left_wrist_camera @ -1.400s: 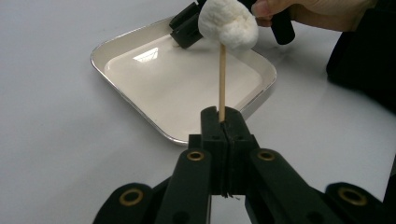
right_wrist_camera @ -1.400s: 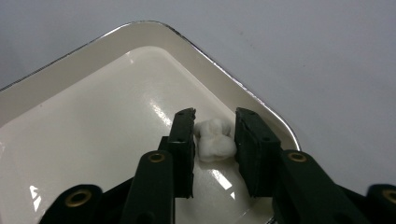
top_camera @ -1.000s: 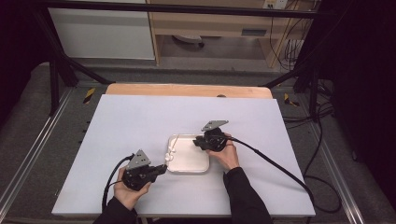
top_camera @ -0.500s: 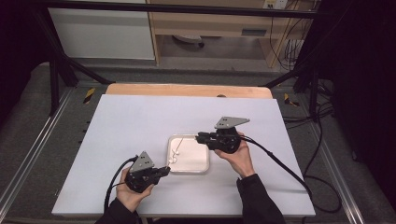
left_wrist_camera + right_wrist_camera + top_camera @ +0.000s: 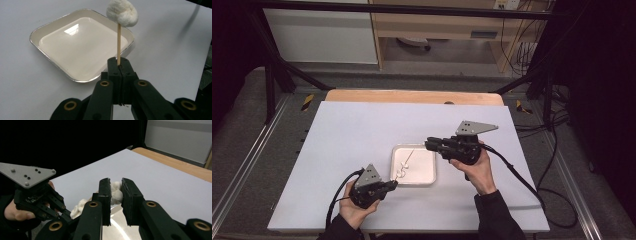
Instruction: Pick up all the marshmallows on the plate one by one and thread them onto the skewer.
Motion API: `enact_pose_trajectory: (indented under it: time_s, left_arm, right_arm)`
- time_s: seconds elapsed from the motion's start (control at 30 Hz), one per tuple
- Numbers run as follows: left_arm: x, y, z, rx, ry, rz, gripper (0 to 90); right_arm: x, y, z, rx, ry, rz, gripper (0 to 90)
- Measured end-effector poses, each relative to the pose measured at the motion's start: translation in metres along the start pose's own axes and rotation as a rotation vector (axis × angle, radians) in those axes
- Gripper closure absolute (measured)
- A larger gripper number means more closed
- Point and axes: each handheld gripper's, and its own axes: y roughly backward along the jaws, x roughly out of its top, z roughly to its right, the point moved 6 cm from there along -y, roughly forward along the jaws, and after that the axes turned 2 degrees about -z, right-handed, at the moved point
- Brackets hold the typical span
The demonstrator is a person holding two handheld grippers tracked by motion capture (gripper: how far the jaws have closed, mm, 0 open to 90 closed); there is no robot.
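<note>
Seen from the high view: a white table (image 5: 362, 130) with a shallow square cream tray (image 5: 428, 170) near its middle, a thin wooden skewer (image 5: 408, 159) slanting across the tray with small white lumps at its near end. Left gripper (image 5: 391, 184) low at the tray's near left corner, held in the person's left hand (image 5: 354, 212), its tips at the skewer's lumpy end. Right gripper (image 5: 430, 144) raised above the tray's far right corner, pointing left, gripped by the right hand (image 5: 474, 167); what sits between its tips too small to tell here. From the left gripper view: jaws pressed together and clamped on the skewer (image 5: 118, 42), which rises upright from between the tips and carries a white marshmallow (image 5: 122, 12) on its top end; the tray (image 5: 42, 35) lying empty on the table (image 5: 162, 37) just beyond, apart from the marshmallow. From the right gripper view: right gripper (image 5: 115, 188) with its black jaws a narrow gap apart, closed on a white marshmallow (image 5: 115, 192) squeezed between the pads, held in the air over the tray (image 5: 117, 227); below and to the left, the left gripper with its grey plate (image 5: 27, 176), another white marshmallow (image 5: 80, 207) just beside its tips, and the white table (image 5: 162, 185) stretching away to a wooden edge.
</note>
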Motion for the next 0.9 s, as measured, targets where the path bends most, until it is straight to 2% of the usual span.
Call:
enact_pose_trajectory:
  time_s: [0.07, 0.27, 0.9]
  left_arm:
    - [0.000, 0.000, 0.001, -0.001, -0.001, 0.001, 88.9]
    - [0.000, 0.000, 0.002, -0.003, -0.009, 0.002, 88.9]
    - [0.000, 0.000, 0.002, 0.001, -0.022, 0.003, 88.9]
  right_arm:
    - [0.002, -0.003, -0.004, 0.023, -0.008, 0.003, 78.1]
    - [0.003, -0.012, -0.008, 0.054, -0.029, -0.001, 78.1]
    - [-0.004, -0.025, -0.008, 0.099, -0.076, -0.018, 79.1]
